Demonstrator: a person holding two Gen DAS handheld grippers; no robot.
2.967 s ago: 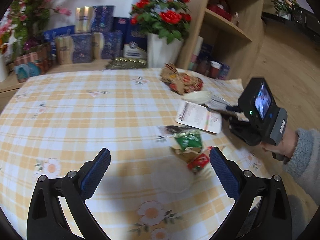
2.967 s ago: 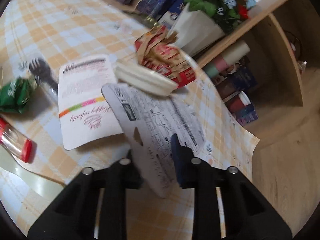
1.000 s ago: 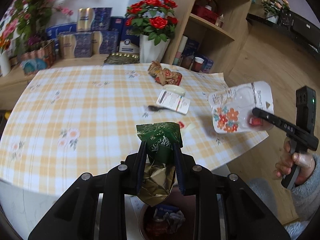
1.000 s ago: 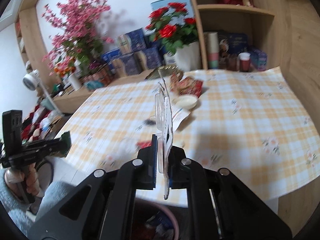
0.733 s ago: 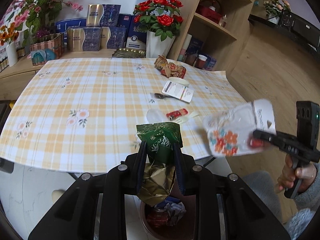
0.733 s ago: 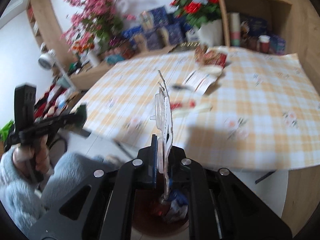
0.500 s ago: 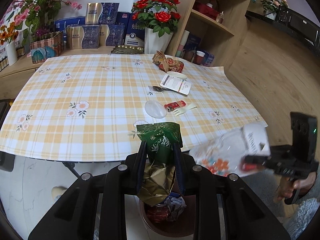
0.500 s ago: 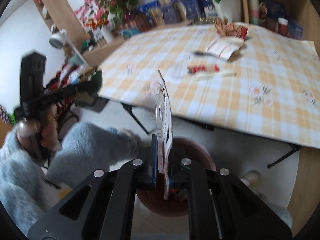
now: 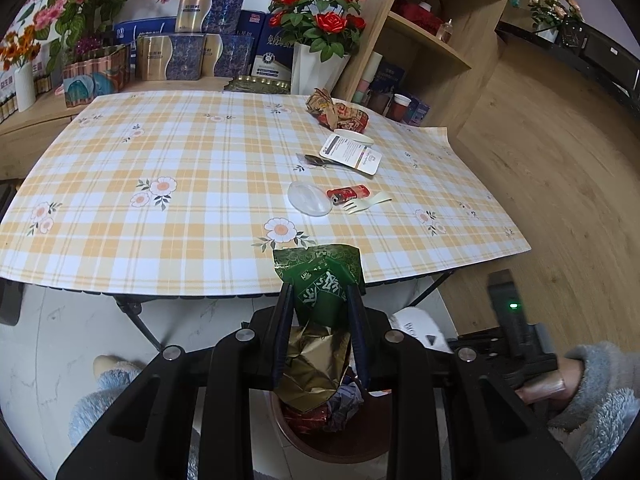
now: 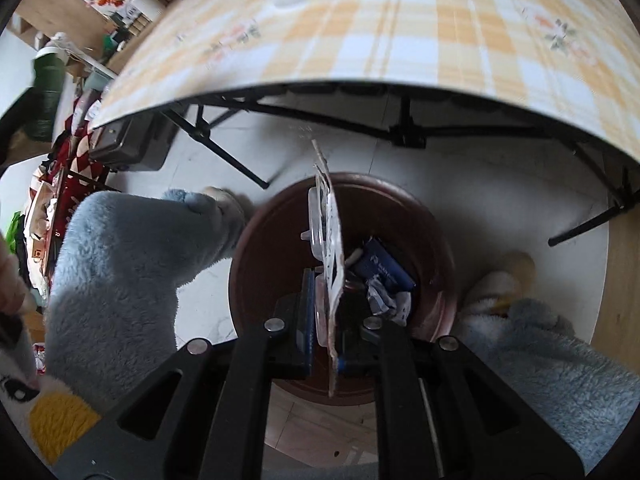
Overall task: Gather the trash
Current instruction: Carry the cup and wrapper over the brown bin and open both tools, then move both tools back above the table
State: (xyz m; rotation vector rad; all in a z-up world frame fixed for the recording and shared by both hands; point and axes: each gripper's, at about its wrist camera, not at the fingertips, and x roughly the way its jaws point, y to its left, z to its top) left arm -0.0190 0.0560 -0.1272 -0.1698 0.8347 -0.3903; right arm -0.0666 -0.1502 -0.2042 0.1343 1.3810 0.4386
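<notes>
My left gripper (image 9: 320, 300) is shut on a green and gold wrapper (image 9: 316, 270), held upright in front of the table edge and above a round brown bin (image 9: 360, 446) with trash in it. My right gripper (image 10: 326, 308) points steeply down into the bin (image 10: 264, 240) and is shut on a flat blister pack (image 10: 330, 232), seen edge-on. The pack's white corner (image 9: 416, 326) shows low in the left wrist view. On the checked tablecloth (image 9: 180, 160) lie a red packet (image 9: 348, 193), a plastic fork (image 9: 366, 203), a clear lid (image 9: 308, 198), a white card (image 9: 352, 154) and a crumpled wrapper (image 9: 340, 114).
The person's fluffy blue legs (image 10: 132, 264) and slippers (image 10: 504, 276) flank the bin on both sides. Black folding table legs (image 10: 224, 152) stand just behind it. A vase of red roses (image 9: 316, 60), boxes and a wooden shelf (image 9: 424, 36) line the table's far side.
The right gripper has dropped from table height and tipped down, bringing the blister pack over the bin. The left gripper has drawn back slightly from the table, still holding the wrapper.
</notes>
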